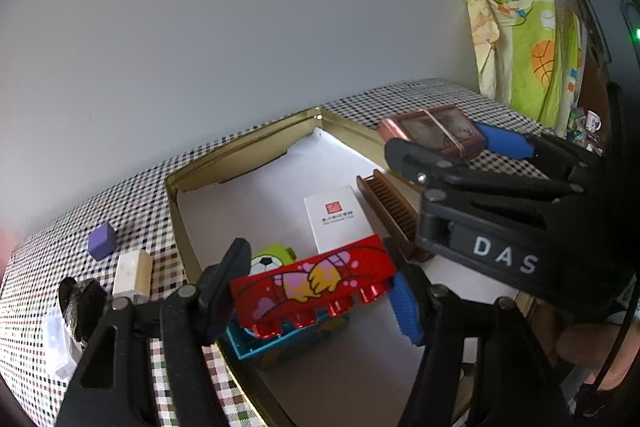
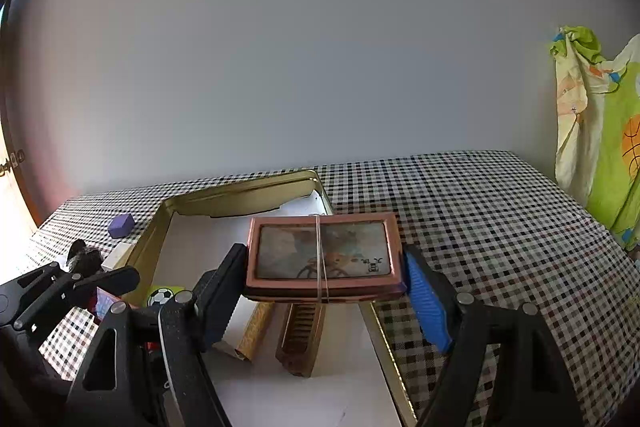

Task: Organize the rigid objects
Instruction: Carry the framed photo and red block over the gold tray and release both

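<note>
My left gripper [image 1: 316, 287] is shut on a red toy brick [image 1: 312, 283] with a pink and yellow picture, held above the near left part of a gold tin tray [image 1: 176, 211]. Under it lie a blue brick [image 1: 280, 343] and a green football block [image 1: 272, 259]. My right gripper [image 2: 324, 279] is shut on a pink framed box [image 2: 324, 255] bound by a rubber band, held above the tray [image 2: 152, 227]. The right gripper also shows in the left wrist view [image 1: 440, 143], over the tray's right rim. In the tray lie a white box [image 1: 336, 219] and a brown comb [image 1: 392, 207].
On the checked cloth [image 2: 480, 219], left of the tray, lie a purple cube [image 1: 102, 241], a white and cream block [image 1: 132, 273], a dark furry object [image 1: 82, 303] and a clear plastic piece [image 1: 56, 343]. A green printed cloth [image 1: 528, 47] hangs at the right.
</note>
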A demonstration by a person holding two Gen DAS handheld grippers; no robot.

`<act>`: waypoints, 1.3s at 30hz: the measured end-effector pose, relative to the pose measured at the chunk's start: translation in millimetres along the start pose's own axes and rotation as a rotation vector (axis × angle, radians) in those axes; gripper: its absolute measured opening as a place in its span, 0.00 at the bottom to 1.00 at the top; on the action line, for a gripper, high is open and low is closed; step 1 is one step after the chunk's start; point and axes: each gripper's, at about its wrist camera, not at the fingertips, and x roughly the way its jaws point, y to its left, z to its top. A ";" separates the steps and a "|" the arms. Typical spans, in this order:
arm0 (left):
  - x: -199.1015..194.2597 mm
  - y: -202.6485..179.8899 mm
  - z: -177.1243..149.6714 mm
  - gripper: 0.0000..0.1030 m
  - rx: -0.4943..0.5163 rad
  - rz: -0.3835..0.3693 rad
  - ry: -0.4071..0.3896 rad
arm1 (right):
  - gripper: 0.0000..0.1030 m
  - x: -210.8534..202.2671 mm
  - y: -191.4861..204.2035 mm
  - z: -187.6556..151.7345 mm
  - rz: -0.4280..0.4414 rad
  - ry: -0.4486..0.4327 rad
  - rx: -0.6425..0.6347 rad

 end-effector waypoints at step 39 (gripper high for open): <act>-14.8 68.5 -7.4 1.00 -0.231 0.174 -0.147 | 0.82 -21.3 -29.3 1.4 0.046 -0.179 0.263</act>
